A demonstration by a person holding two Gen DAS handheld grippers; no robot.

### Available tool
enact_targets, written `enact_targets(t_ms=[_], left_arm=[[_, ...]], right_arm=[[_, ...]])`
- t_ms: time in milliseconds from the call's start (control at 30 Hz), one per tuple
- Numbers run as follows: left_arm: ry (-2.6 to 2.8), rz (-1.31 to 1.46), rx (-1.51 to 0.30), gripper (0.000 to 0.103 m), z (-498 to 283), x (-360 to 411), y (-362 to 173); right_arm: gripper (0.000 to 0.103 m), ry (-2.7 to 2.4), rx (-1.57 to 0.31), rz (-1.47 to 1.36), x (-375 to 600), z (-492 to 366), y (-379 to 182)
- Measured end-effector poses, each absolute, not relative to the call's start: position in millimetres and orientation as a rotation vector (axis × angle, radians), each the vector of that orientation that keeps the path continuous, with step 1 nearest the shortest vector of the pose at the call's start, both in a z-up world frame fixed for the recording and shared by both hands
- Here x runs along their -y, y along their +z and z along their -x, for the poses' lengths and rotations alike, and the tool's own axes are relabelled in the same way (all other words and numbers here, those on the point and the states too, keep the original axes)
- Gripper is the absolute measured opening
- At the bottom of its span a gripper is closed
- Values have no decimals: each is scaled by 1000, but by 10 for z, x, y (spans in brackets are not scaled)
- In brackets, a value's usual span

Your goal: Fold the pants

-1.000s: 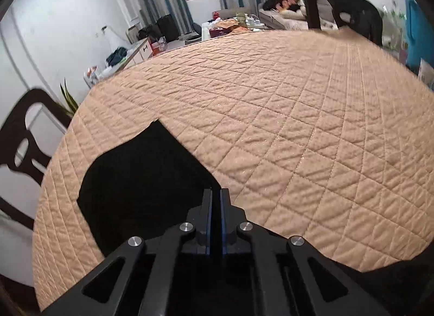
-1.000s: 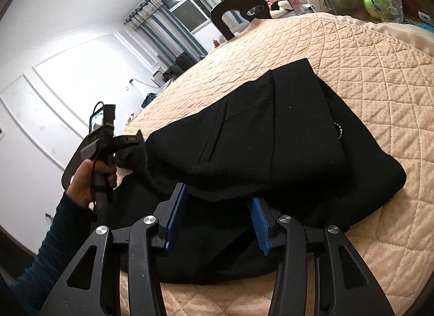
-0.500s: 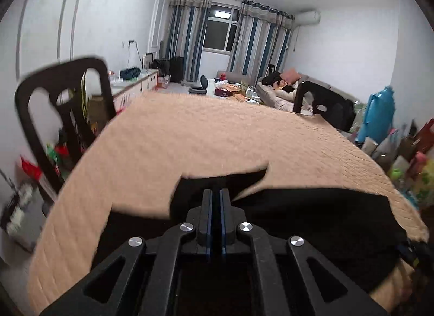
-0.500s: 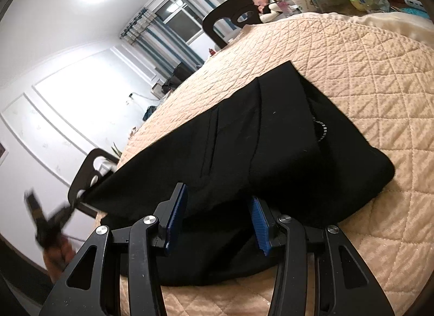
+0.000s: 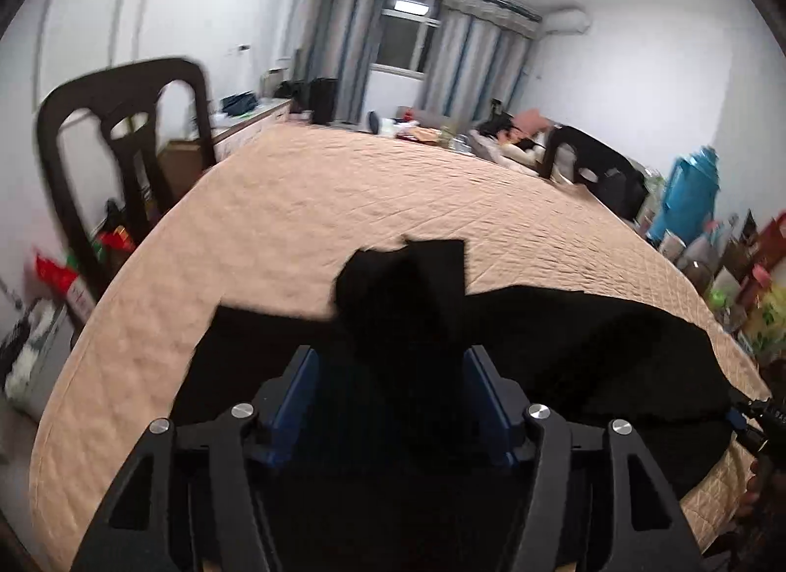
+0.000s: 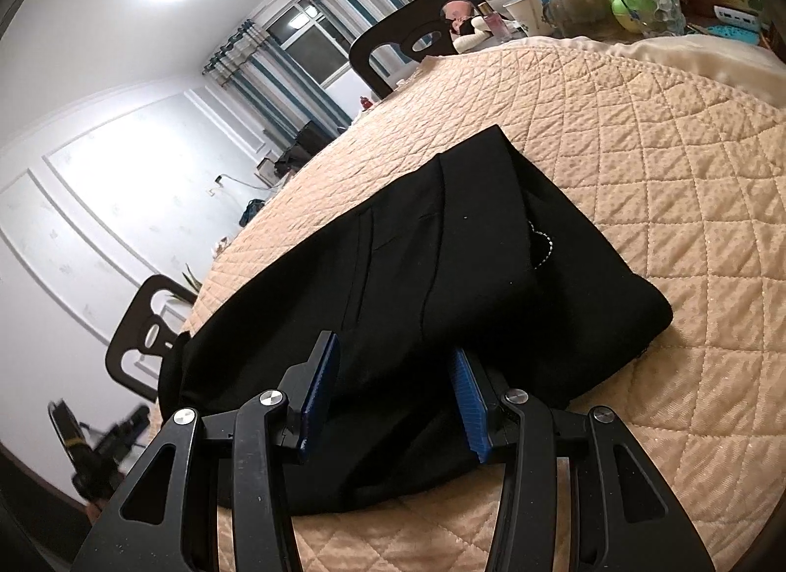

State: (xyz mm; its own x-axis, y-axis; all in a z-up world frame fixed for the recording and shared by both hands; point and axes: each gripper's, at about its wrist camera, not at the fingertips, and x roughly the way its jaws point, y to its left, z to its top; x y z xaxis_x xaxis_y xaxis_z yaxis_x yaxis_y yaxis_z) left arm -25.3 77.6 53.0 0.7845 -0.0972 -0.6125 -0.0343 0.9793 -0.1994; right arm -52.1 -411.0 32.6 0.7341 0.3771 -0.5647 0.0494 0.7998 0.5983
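Left claw (image 5: 388,405): I am holding it low over the near edge of the table, and its jaws have just been opening. Now they are standing wide apart. A bunched piece of black cloth is rising between them, but the blue pads are not pressing on it, so I am judging it as released.

Pants (image 6: 442,277): they are lying on the quilted cover (image 6: 663,169), black, partly folded, with one end near the table edge at my left and the thicker end toward my right. In the left view the same pants (image 5: 565,341) are spreading from the claw toward the right side.

Step in hand: I am thinking that I am letting go of the leg end after carrying it over. To do it well, I am pulling the left claw straight back and a little up, so the pads are not dragging the cloth and opening the fold again.

Right claw (image 6: 395,395): its jaws are standing half open around a ridge of the pants, one pad on each side. I cannot tell if the pads are touching the cloth.

Care: I am keeping the right claw quiet as an anchor while the left one is leaving, then I am checking that the edges are lying even.
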Motion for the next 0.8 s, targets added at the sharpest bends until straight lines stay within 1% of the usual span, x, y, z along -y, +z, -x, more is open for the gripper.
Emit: enact_targets(t_ms=[133,200,233,267,300,333,367,467,633,700,800], left_arm=[[-63,164,-729,64,-67,-597,460],[-83,120,-738,59,-169,-486,437],[-76,91,-744,48,-208,-446,423],[-69,70,-762,34,-265,-414,398],[-67,69,-787,25,-312,-409,365],[-69,72,-804,7,-356,-411,337],[-63,68,-809,4,-376,-414,321],[-22,84,-734,4,-204,-499,428],[54,204,-550,4,456,-917,780],[59,262,-527,4,681,-1102,781],[42,318,-558,4,834,-1240,588]], right_arm=[[46,186,-734,-635,4136,520,329],[46,167,-734,-627,4155,537,336],[46,153,-736,-622,4166,542,338],[46,144,-737,-619,4181,546,336],[46,147,-736,-623,4192,547,330],[46,152,-736,-630,4200,546,323],[46,154,-736,-633,4206,544,318],[46,158,-735,-638,4205,542,310],[47,168,-729,-676,4261,561,286],[46,164,-721,-685,4273,571,282],[46,145,-702,-694,4288,578,286]])
